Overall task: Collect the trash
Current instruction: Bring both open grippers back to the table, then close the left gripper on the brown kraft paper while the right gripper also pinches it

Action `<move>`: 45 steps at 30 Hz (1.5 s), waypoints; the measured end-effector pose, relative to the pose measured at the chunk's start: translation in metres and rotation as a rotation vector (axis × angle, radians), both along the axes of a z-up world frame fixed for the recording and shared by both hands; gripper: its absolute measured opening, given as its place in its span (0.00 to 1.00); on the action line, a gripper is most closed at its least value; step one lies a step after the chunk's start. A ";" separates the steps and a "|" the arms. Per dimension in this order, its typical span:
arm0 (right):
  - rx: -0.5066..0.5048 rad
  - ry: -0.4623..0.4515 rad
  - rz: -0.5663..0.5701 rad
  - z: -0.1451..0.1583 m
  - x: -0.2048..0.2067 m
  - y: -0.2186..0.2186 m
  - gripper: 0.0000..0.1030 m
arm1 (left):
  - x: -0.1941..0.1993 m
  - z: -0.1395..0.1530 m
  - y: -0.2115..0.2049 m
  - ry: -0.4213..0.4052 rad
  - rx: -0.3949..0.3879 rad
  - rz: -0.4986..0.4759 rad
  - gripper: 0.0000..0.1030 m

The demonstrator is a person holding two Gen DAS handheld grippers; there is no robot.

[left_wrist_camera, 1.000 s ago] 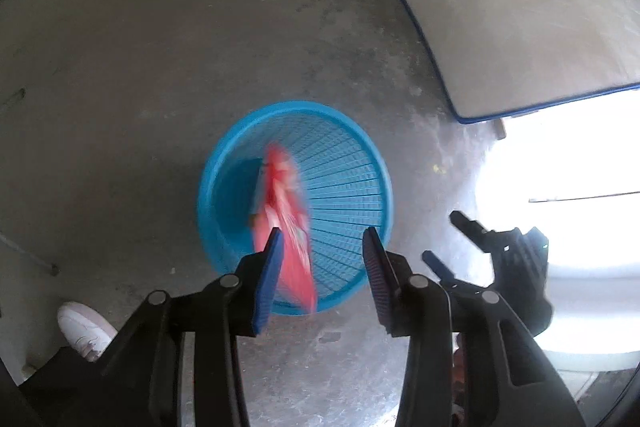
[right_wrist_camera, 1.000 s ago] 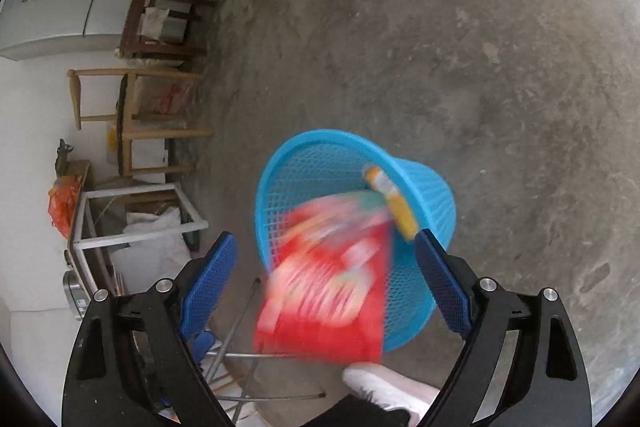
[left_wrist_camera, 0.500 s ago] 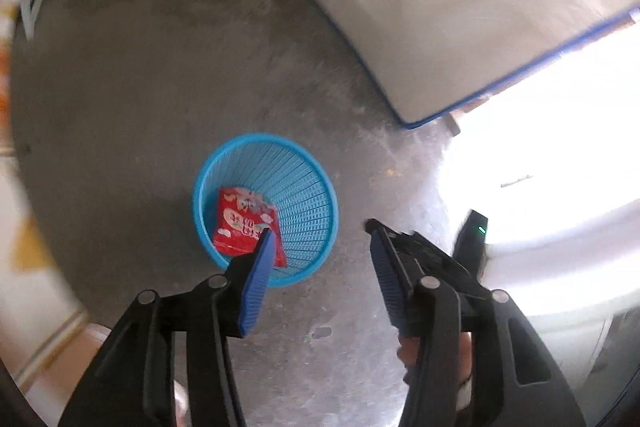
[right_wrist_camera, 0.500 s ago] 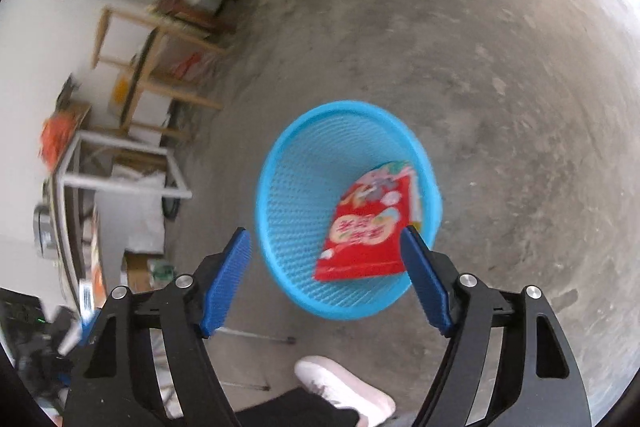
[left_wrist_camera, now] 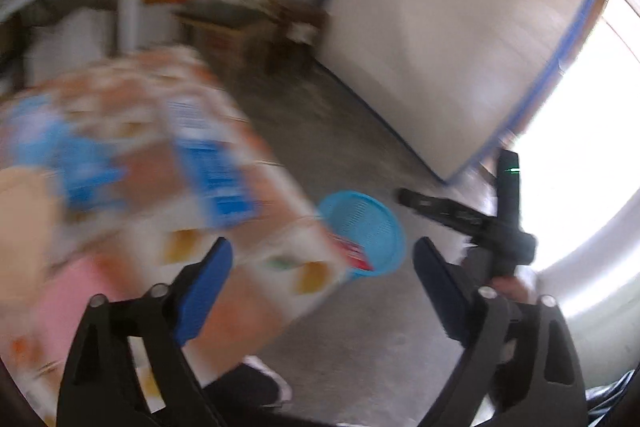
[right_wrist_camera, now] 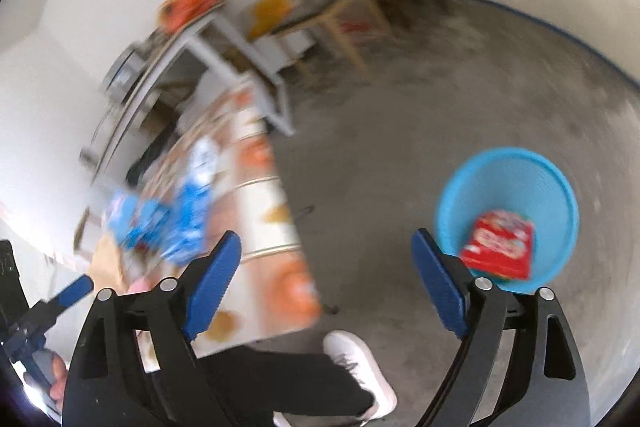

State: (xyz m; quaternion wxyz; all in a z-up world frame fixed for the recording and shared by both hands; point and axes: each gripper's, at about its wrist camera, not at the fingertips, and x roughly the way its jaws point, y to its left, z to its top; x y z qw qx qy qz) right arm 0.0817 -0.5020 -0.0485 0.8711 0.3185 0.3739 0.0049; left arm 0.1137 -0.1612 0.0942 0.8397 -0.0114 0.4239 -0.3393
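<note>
A blue plastic basket (right_wrist_camera: 516,183) stands on the concrete floor with a red snack bag (right_wrist_camera: 500,245) lying inside; both also show in the left wrist view, basket (left_wrist_camera: 368,223), bag (left_wrist_camera: 354,255). My right gripper (right_wrist_camera: 326,283) is open and empty, left of the basket. My left gripper (left_wrist_camera: 322,287) is open and empty above the edge of a table with a patterned cloth (left_wrist_camera: 160,195). Blurred blue wrappers (right_wrist_camera: 168,219) lie on that table (right_wrist_camera: 276,227). The right gripper body (left_wrist_camera: 480,223) shows in the left wrist view.
My white shoe (right_wrist_camera: 360,367) and dark trouser leg stand on the floor by the table. A grey metal table (right_wrist_camera: 224,43), wooden chairs (right_wrist_camera: 344,11) and clutter line the far wall. A bright doorway (left_wrist_camera: 580,147) is at the right.
Both grippers have lifted and swung away from the basket toward the patterned table. The red bag now lies in the basket. The views are motion-blurred.
</note>
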 end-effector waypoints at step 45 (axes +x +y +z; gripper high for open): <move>-0.346 -0.183 0.533 0.062 0.107 0.340 0.69 | 0.092 -0.045 0.249 -0.055 0.114 0.436 0.46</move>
